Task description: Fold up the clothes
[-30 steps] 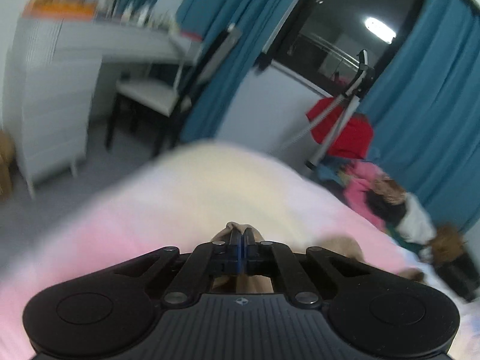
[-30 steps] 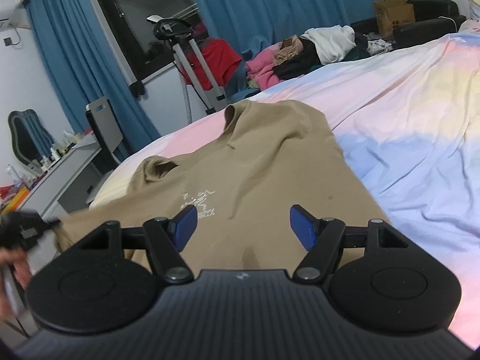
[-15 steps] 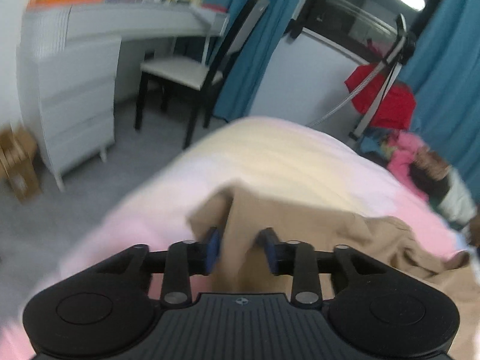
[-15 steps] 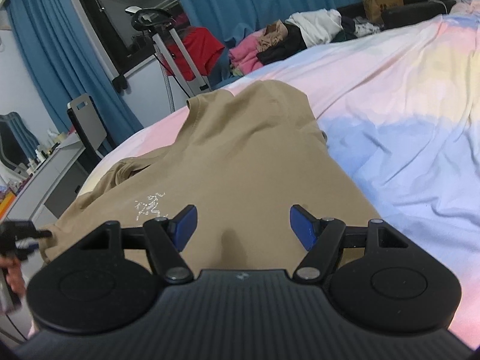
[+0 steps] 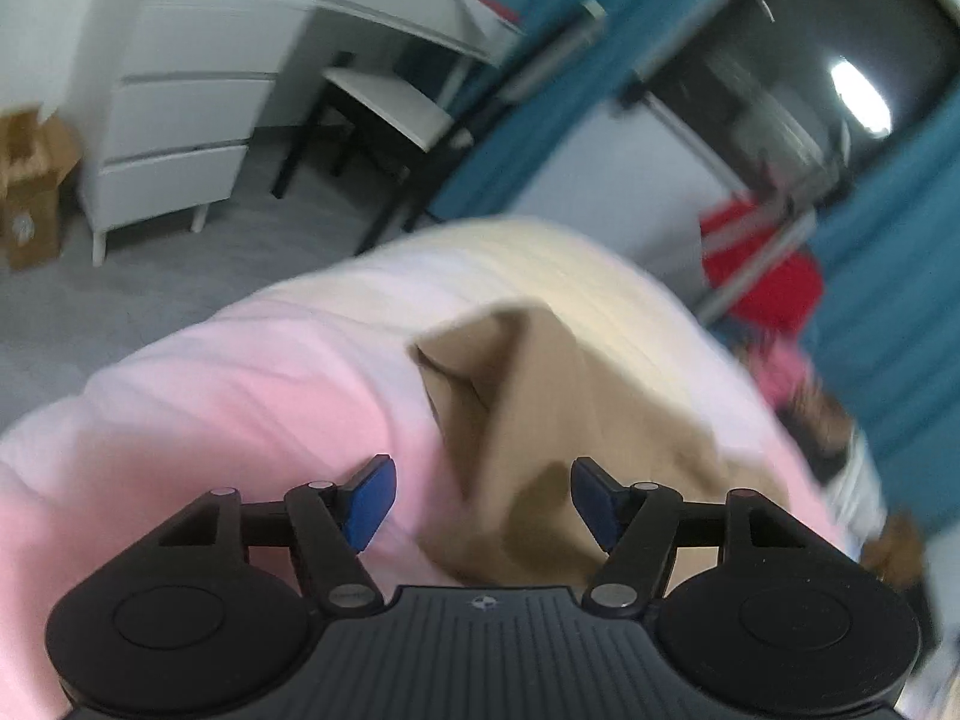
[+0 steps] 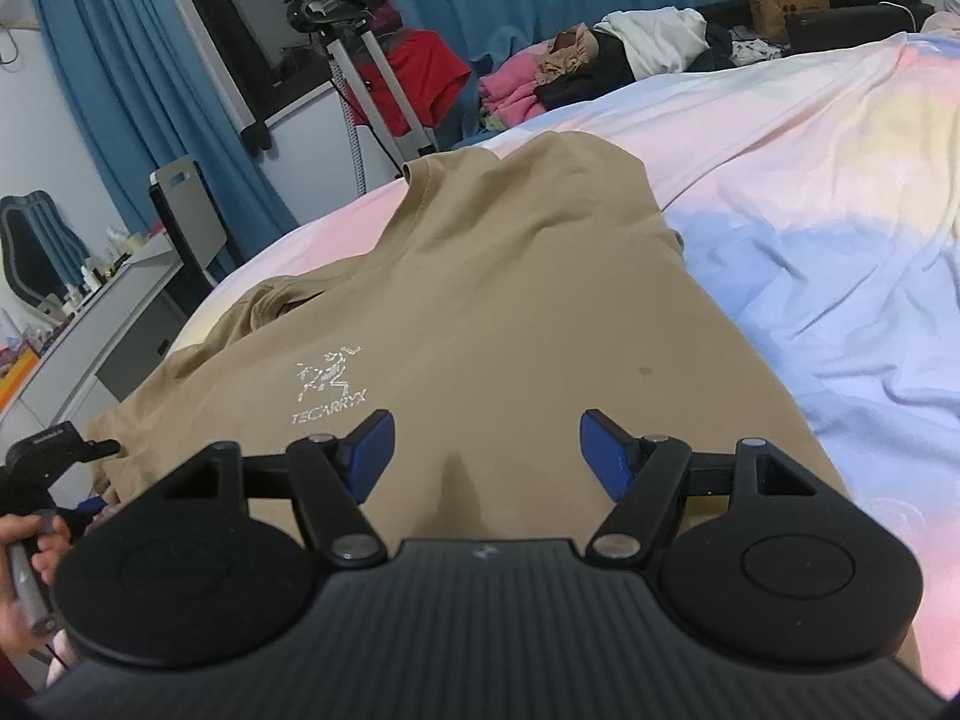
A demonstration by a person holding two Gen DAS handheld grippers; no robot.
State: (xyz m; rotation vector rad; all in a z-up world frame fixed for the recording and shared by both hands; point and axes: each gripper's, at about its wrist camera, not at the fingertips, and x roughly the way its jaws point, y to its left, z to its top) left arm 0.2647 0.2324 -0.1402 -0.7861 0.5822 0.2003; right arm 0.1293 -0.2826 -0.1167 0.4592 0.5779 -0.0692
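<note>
Tan T-shirt flat on bed, logo up.
Left tool and right tool both spread wide, gripping nothing; sleeve rumpled at bed's edge.

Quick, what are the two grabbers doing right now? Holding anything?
Left gripper: open, holding nothing, over the tan T-shirt.
Right gripper: open, holding nothing.

T-shirt: I find it flat on the bed, directly ahead of my right gripper. One sleeve lies ahead of my left gripper. Clothes pile: beyond the bed, far ahead. Desk: left of the bed.
</note>
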